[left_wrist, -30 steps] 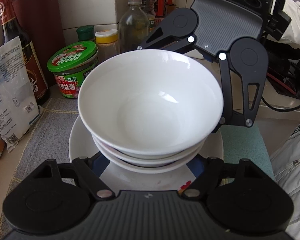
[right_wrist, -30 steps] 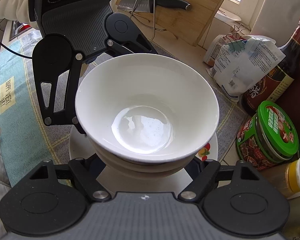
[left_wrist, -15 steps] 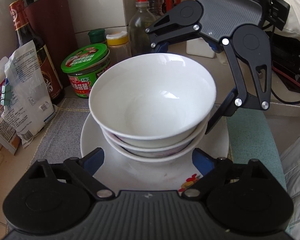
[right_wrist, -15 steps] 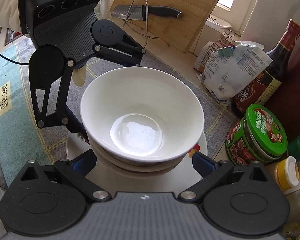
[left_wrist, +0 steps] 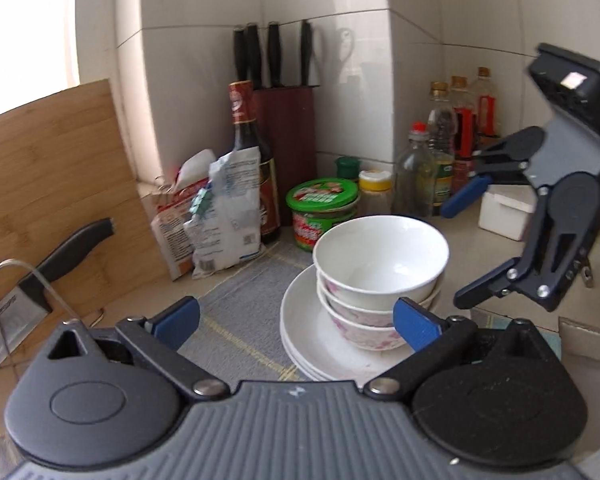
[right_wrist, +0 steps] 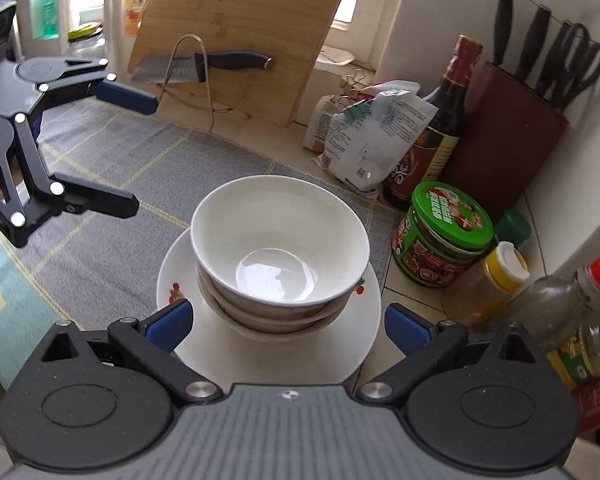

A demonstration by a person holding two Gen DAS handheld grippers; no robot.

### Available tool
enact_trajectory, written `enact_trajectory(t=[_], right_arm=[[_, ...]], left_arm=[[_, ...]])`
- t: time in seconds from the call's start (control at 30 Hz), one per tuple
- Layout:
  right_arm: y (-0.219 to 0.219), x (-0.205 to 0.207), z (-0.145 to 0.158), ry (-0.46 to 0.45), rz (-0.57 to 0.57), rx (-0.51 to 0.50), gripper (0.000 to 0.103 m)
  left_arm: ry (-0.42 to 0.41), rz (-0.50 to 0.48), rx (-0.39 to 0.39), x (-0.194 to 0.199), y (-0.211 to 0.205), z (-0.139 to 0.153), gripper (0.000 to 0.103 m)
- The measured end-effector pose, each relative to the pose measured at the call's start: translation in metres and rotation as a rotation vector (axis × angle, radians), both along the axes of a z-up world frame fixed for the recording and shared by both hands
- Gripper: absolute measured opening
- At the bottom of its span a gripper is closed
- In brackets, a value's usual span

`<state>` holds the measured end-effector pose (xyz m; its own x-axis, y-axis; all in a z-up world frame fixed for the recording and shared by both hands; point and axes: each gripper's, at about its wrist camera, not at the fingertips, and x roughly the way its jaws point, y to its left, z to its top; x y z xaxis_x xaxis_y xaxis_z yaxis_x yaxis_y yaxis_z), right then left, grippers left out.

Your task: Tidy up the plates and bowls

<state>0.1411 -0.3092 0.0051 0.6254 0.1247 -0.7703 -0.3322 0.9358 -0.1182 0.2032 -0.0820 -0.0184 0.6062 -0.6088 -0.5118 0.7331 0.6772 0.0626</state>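
Three nested bowls [left_wrist: 380,264] [right_wrist: 280,240], the top one plain white and the lower ones pink-flowered, stand on a stack of white plates [left_wrist: 304,332] [right_wrist: 366,332] on a grey mat. My left gripper [left_wrist: 296,324] [right_wrist: 134,152] hangs back from the stack on its left side; its jaws are opening and nothing is between them. On the opposite side my right gripper [right_wrist: 288,326] [left_wrist: 466,246] is open and empty, held above and short of the plates. Neither gripper touches the dishes.
A green-lidded jar [right_wrist: 444,236], a yellow-capped jar [right_wrist: 500,268], bottles [left_wrist: 440,160], a soy sauce bottle [left_wrist: 252,168], a knife block [right_wrist: 512,136] and white bags [right_wrist: 372,140] crowd the corner behind the stack. A cutting board [right_wrist: 240,40] and a cleaver [right_wrist: 204,66] stand at the back.
Both grippers have drawn back and up from the bowl stack, and their jaws have spread wide. The bowls stay nested on the plates.
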Motion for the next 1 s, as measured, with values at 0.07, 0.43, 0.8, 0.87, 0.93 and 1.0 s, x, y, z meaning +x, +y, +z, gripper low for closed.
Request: enact_trajectory(t=[0.07,0.43,0.8,0.87,0.93,1.0], right_arm=[[0.013,-0.013,0.006,-0.013,-0.133,0.024,0.103],[0.049,-0.074,0.013,0.003,-0.696,0.113,0.103],[0.078,-0.113,0.035,-0.059,-0.735,0.105,0.103],[0.079,-0.116,0.037,-0.065,-0.735,0.108,0.103],[0.08,-0.118,0.038,-0.067,-0.738,0.109,0.103],[0.081,-0.119,0.038,-0.069,-0.738,0.108,0.103]], left_arm=[[0.025,0.089,0.015,-0.006,0.003,0.003,0.102],[0.168,0.274,0.023,-0.051,0.031,0.024,0.102],[0.168,0.273,0.021,-0.081,0.041,0.039,0.102],[0.166,0.274,0.025,-0.084,0.042,0.04,0.102],[0.163,0.277,0.031,-0.086,0.042,0.041,0.102],[0.164,0.28,0.034,-0.088,0.042,0.041,0.102]])
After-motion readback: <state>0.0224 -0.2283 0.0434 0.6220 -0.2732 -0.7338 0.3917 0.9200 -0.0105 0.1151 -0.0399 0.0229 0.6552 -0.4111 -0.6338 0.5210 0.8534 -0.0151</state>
